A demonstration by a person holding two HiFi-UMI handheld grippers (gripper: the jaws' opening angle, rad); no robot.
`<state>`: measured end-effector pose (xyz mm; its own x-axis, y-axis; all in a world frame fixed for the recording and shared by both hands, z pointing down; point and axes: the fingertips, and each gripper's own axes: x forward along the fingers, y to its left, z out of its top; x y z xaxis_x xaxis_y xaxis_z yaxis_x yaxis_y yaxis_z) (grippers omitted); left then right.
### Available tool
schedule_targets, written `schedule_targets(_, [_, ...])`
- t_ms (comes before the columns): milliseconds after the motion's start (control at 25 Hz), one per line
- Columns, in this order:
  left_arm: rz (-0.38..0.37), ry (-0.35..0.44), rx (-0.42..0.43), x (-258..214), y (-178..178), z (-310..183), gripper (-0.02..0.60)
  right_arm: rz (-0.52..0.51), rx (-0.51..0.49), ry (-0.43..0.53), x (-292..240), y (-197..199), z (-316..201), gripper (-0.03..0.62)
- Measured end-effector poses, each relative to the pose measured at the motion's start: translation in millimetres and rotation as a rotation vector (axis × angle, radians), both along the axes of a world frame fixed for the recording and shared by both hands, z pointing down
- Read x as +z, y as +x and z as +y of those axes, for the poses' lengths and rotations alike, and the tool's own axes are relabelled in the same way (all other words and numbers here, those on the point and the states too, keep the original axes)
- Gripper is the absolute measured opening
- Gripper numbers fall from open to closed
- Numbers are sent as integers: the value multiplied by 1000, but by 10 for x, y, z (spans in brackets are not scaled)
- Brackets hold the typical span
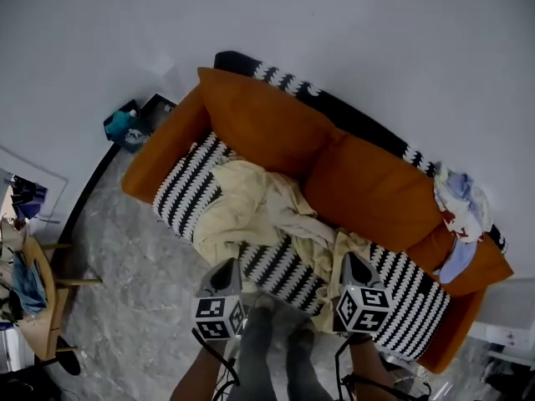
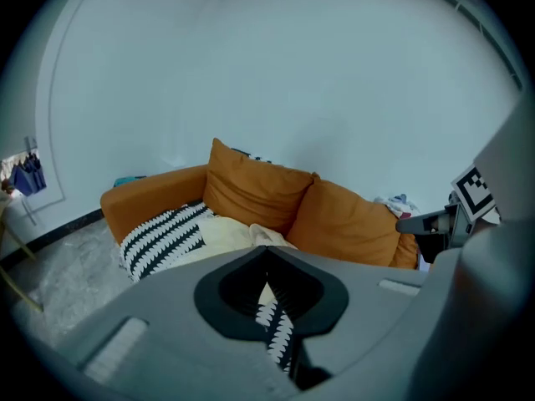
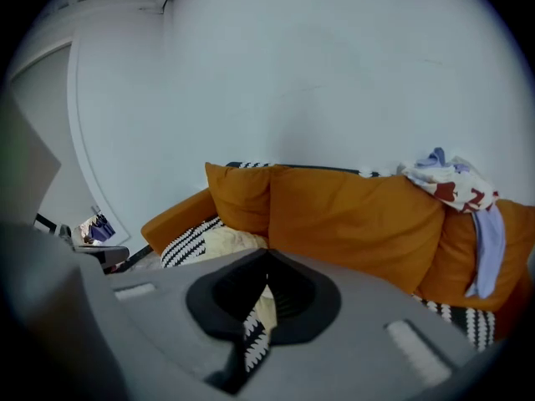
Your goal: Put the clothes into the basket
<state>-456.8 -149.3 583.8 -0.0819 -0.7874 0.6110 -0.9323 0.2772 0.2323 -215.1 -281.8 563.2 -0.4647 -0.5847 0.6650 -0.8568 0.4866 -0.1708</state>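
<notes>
Now — judged to be the approach step, before any pick; no garment is gripped, and no basket shows in any view. In the head view the left hand-held gripper (image 1: 226, 266) and the right hand-held gripper (image 1: 351, 261) hang side by side over the front edge of the sofa (image 1: 267, 119), both tipped down toward the seat. Each gripper's own view shows its jaws pressed together with nothing pinched; only cloth beyond is seen through the slit.

The clothes are in two places: a cream heap (image 1: 251, 211) lies crumpled on the seat, on top of a black-and-white striped throw (image 1: 185, 189), just beyond both gripper tips; a smaller bundle (image 1: 458, 203) — white, pale blue, some red print — sits on the sofa's right arm, well apart from both grippers.

Next move, as I read it: spread the jaws of one gripper, lower onto a raised fold of the cream heap, then close. The cloth is limp and layered, so the bite should take the garment alone and not the throw under it; the basket must also be found before any carry.
</notes>
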Motion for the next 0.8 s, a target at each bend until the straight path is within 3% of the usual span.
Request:
schedule_targets(360, [50,-58,12,1045,-66,-64,-6,25,31,-85,923,-80,76,3])
schedule_targets(800, [60,-72,77,1531,-133,-299,-6,56,61,-131,1326,16,99,3])
